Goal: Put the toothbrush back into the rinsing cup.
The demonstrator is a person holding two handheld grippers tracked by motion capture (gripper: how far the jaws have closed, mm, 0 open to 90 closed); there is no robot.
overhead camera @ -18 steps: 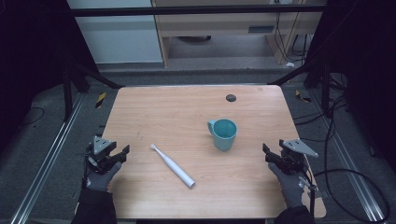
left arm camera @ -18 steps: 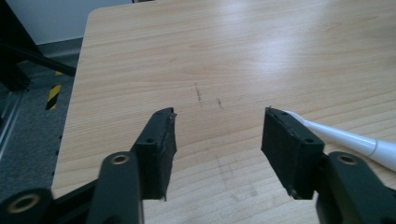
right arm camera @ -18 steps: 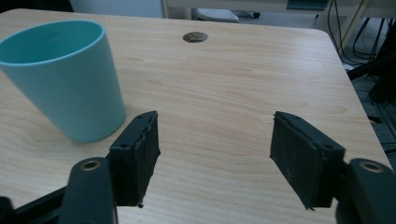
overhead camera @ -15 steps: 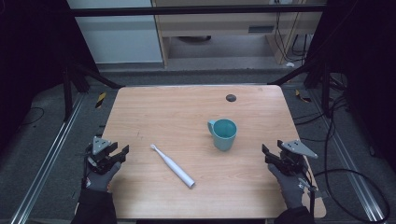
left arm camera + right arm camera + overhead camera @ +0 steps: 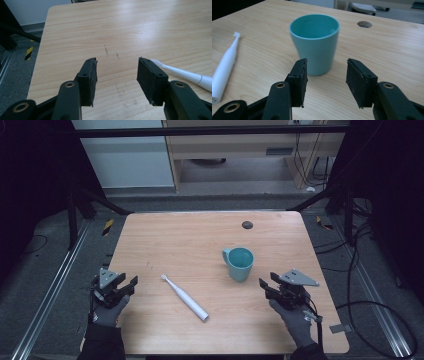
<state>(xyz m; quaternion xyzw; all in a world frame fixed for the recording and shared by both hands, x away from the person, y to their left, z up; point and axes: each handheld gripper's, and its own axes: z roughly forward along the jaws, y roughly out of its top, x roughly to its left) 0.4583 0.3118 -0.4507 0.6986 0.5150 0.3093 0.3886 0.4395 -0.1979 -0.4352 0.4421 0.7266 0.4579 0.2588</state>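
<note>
High view first: left gripper sits at the table's near left edge, jaws parted with nothing between them. White toothbrush lies flat, angled, just to its right. Right gripper hovers near the teal cup, jaws apart and empty, aimed at the upright cup, not touching it.

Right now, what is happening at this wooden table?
A person holds a gripper in each hand, both with jaws open and empty. The left gripper sits near the brush end of the white electric toothbrush, which lies flat. The right gripper faces the upright, empty teal ceramic cup. Nothing is grasped yet.
</note>
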